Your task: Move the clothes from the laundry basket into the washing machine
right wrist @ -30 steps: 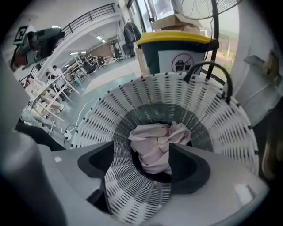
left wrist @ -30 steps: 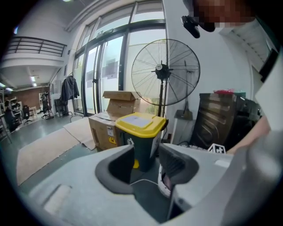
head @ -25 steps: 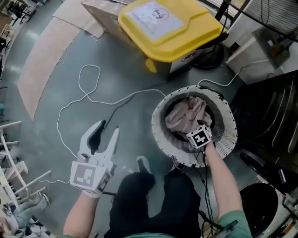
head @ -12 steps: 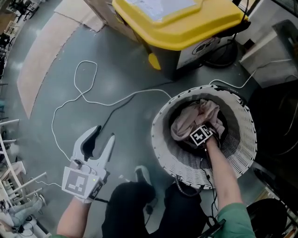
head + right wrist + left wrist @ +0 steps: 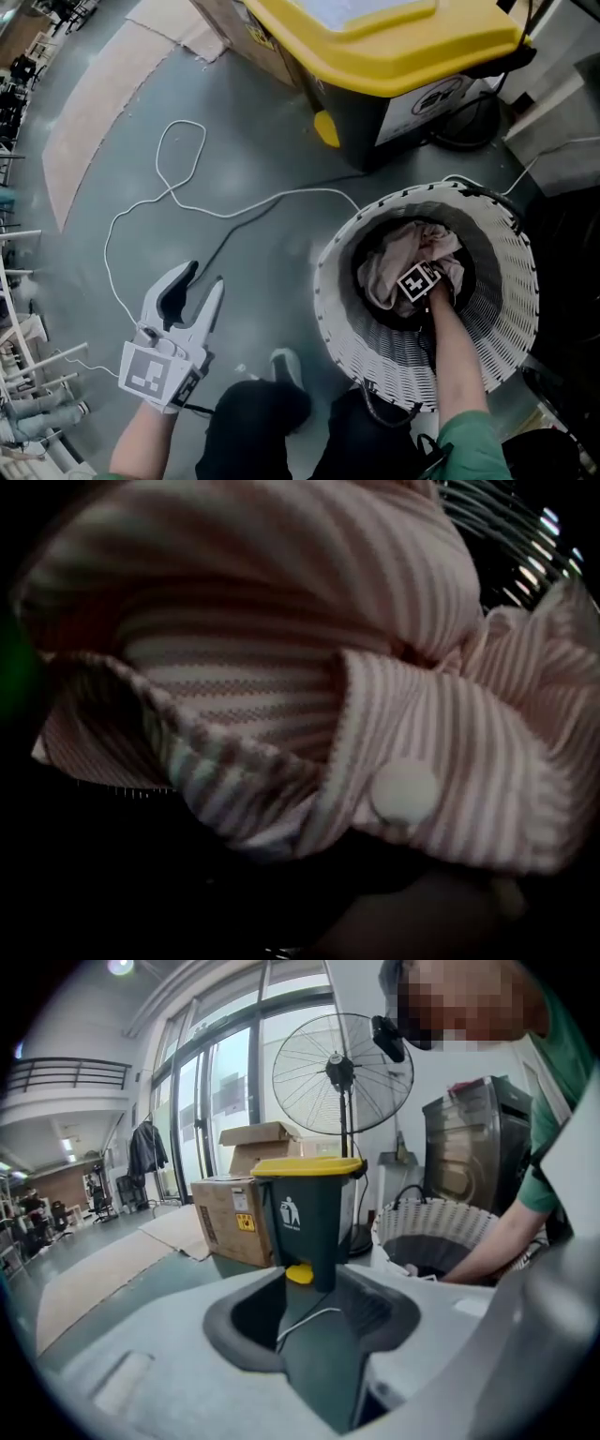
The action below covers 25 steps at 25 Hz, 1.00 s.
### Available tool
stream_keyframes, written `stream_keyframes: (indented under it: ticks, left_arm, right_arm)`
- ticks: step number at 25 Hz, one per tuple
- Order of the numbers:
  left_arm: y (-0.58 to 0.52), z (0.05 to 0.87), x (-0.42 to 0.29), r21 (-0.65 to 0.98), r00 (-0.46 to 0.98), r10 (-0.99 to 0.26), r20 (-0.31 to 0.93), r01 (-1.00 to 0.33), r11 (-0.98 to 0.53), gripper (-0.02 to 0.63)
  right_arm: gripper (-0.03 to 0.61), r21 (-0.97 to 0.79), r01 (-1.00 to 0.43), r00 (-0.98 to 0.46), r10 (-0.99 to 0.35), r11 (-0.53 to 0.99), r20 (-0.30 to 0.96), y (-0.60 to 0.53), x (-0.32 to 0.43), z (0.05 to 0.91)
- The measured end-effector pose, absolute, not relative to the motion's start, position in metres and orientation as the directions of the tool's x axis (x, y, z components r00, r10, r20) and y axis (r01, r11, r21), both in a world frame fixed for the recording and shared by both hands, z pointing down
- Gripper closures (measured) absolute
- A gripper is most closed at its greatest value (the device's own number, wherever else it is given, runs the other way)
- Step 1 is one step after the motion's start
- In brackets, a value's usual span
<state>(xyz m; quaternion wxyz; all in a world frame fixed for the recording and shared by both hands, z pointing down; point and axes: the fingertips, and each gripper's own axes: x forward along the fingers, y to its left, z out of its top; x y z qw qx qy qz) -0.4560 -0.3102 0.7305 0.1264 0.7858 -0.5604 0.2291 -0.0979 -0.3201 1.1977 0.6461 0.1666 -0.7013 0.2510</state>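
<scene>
A pink striped shirt (image 5: 394, 264) lies crumpled in the round white wicker laundry basket (image 5: 511, 314). My right gripper (image 5: 421, 281) points straight down into the basket, its marker cube on top and its jaws buried among the clothes. Its jaws are closing. In the right gripper view the striped shirt (image 5: 281, 621) and a white button (image 5: 405, 790) fill the picture, and the jaws are lost in the dark. My left gripper (image 5: 202, 279) hangs open and empty over the grey floor, left of the basket. The steel washing machine (image 5: 464, 1162) stands behind the basket (image 5: 441, 1224).
A dark bin with a yellow lid (image 5: 394, 42) stands just beyond the basket. A white cable (image 5: 178, 202) loops across the floor. A cardboard box (image 5: 230, 1218) and a standing fan (image 5: 342, 1072) are behind the bin. The person's shoe (image 5: 286, 364) is near the basket.
The right gripper has sunk deeper into the basket onto the shirt. The left gripper has dropped lower, still open. The head view has shifted so the basket appears closer.
</scene>
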Motion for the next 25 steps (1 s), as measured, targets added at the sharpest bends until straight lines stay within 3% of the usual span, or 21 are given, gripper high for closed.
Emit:
stream_keyframes:
  ticks: [2, 3, 12, 25]
  left_arm:
    - [-0.309, 0.729, -0.453, -0.053, 0.269, -0.822, 0.502, -0.939, -0.34, 0.452]
    - [-0.308, 0.725, -0.45, -0.049, 0.274, -0.821, 0.5, -0.938, -0.343, 0.454]
    - [-0.299, 0.622, -0.43, -0.029, 0.3, -0.822, 0.485, -0.933, -0.358, 0.465]
    - [-0.28, 0.402, -0.396, 0.008, 0.341, -0.832, 0.439, -0.927, -0.376, 0.472]
  right_arm:
    - [0.395, -0.126, -0.531, -0.101, 0.085, 0.838, 0.991, -0.322, -0.097, 1.186]
    - [0.468, -0.117, -0.524, -0.102, 0.074, 0.844, 0.992, -0.322, -0.098, 1.179]
    - [0.486, -0.015, -0.555, -0.204, -0.118, 0.832, 0.972, -0.317, -0.125, 1.036]
    - [0.486, 0.013, -0.684, -0.336, -0.331, 0.729, 0.882, -0.278, -0.112, 0.731]
